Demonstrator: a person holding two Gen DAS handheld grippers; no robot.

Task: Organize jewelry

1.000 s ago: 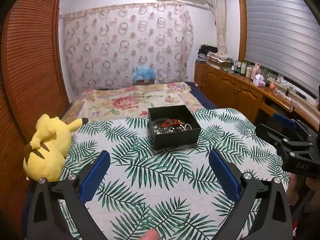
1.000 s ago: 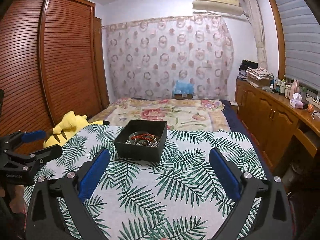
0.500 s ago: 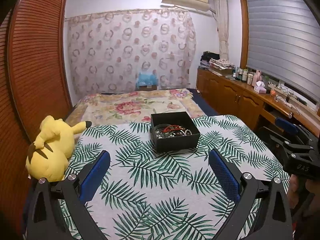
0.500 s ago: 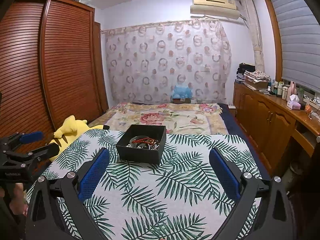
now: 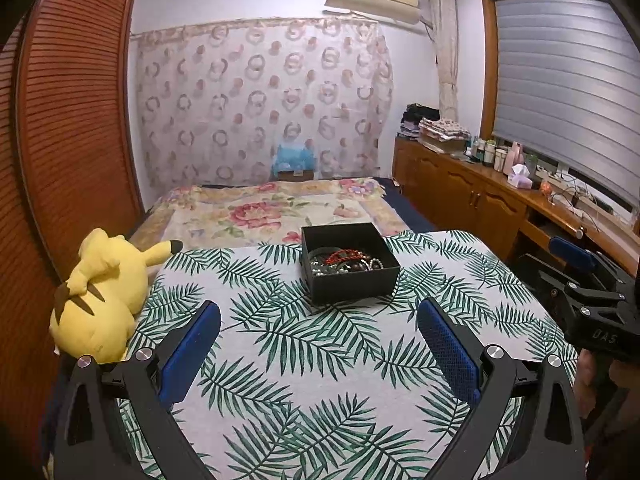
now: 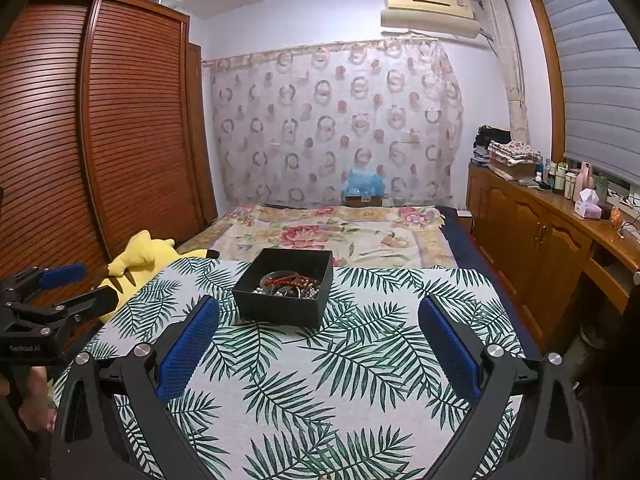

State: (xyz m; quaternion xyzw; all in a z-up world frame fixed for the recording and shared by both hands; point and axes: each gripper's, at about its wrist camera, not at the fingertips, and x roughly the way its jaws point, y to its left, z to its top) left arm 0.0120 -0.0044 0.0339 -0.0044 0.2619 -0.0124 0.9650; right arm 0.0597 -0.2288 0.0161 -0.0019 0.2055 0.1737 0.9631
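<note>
Plainly, tangled jewelry (image 5: 344, 261) in black box (image 5: 352, 286).

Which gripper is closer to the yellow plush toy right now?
Left. The left gripper hovers just right of the yellow plush toy; the right gripper is farther right, beyond the black jewelry box.

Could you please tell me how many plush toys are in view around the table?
1: the yellow plush toy lies at the left edge of the leaf-print table, left of the black jewelry box. Others may be hidden.
</note>
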